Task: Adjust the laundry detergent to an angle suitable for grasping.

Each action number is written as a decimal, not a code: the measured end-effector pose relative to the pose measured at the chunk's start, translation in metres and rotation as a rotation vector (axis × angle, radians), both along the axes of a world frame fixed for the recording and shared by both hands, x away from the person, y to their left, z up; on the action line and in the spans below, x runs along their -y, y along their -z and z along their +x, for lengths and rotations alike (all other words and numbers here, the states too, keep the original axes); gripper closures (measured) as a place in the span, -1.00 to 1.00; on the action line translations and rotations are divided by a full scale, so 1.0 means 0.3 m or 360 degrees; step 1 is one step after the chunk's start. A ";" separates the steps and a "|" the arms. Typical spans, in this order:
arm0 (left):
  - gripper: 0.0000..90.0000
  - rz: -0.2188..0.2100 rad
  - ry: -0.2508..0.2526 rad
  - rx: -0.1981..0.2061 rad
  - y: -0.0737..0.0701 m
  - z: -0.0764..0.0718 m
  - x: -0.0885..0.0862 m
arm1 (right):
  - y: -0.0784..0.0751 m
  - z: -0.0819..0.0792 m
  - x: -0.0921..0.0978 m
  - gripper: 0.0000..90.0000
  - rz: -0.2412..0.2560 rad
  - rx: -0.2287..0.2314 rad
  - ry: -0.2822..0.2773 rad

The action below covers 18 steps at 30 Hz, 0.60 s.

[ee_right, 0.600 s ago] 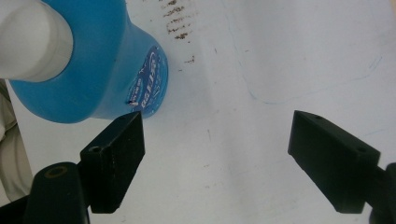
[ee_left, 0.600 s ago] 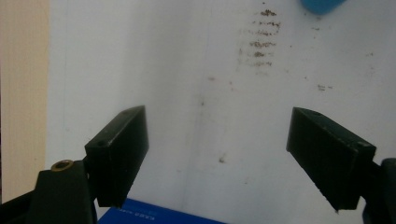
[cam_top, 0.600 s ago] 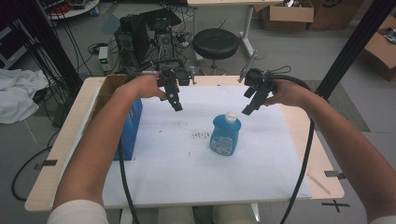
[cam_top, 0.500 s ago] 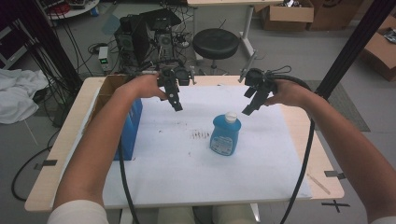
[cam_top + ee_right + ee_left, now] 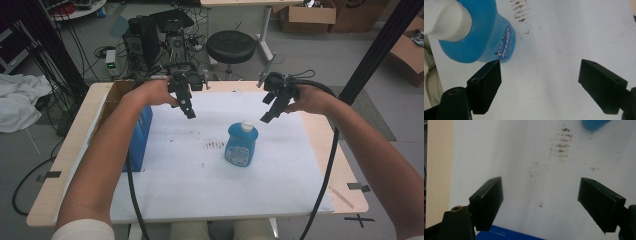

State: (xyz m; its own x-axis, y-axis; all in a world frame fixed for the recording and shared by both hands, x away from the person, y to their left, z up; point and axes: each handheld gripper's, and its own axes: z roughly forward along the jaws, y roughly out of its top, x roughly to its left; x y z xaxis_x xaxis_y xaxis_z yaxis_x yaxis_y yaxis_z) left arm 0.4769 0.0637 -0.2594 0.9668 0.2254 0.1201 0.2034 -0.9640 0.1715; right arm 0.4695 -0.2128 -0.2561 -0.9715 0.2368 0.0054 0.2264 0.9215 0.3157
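A blue dish-soap bottle [image 5: 241, 145] with a white cap stands upright near the middle of the white table mat [image 5: 200, 185]. My right gripper [image 5: 267, 114] hovers just above and to the right of the cap, open and holding nothing. In the right gripper view the bottle [image 5: 474, 37] sits at the upper left, beyond the wide-apart jaws. My left gripper [image 5: 189, 111] hangs open over the mat, left of the bottle and farther back. In the left gripper view a corner of the bottle [image 5: 595, 123] peeks in at the top.
A blue box [image 5: 140, 135] stands at the mat's left edge under the left forearm; its top [image 5: 506, 235] shows low in the left gripper view. Brown smudges [image 5: 215, 145] mark the mat beside the bottle. A stool [image 5: 231, 47] and equipment stand behind the table.
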 end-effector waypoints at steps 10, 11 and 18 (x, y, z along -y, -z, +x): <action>-0.53 0.0010 -0.0002 -0.0007 0.007 0.006 -0.008 | 0.005 0.012 -0.003 -0.59 0.0007 -0.0017 -0.0003; -0.53 0.0015 0.0000 -0.0007 0.008 0.006 -0.009 | 0.006 0.013 -0.004 -0.59 0.0005 -0.0019 0.0000; -0.53 0.0001 0.0004 -0.0003 0.014 0.004 -0.007 | 0.009 0.013 -0.008 -0.59 -0.0005 -0.0015 -0.0003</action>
State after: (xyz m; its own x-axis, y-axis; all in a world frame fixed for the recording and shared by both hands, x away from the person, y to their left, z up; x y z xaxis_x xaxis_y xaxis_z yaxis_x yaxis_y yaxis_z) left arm 0.4780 0.0657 -0.2635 0.9676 0.2231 0.1182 0.2016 -0.9646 0.1703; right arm 0.4734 -0.2105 -0.2587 -0.9720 0.2348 0.0138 0.2274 0.9229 0.3107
